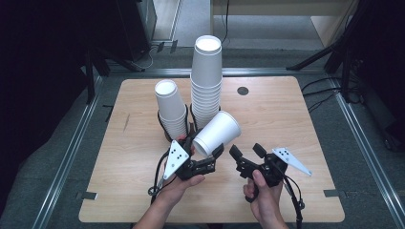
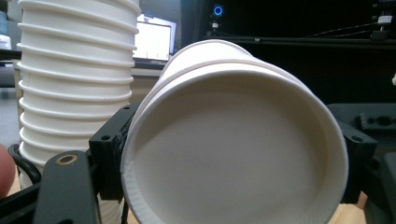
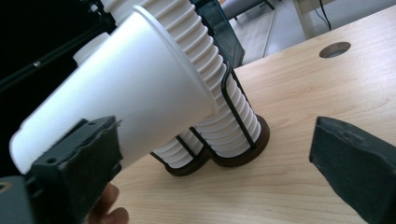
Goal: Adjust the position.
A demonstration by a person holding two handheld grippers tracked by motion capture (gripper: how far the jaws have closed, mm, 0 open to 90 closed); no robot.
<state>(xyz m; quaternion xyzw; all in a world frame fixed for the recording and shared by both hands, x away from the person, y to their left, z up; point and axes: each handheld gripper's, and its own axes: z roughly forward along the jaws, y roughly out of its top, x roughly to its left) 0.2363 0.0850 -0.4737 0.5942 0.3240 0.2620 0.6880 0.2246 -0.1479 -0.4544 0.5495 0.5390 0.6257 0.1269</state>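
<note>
The left tool (image 1: 203, 160) clamps a single white paper cup (image 1: 217, 133) by its base, cup tilted with its mouth toward one o'clock, lifted off the desk (image 1: 286, 119) near its centre. Just behind it, at twelve o'clock, stand two cup stacks (image 1: 206, 81) in black wire holders. The right tool (image 1: 247, 153) hovers beside, jaws wide, gripping nothing.

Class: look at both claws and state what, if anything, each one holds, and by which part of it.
The left claw holds one white paper cup, clamped across its wall near the closed base. The right claw is open and holds nothing.
</note>
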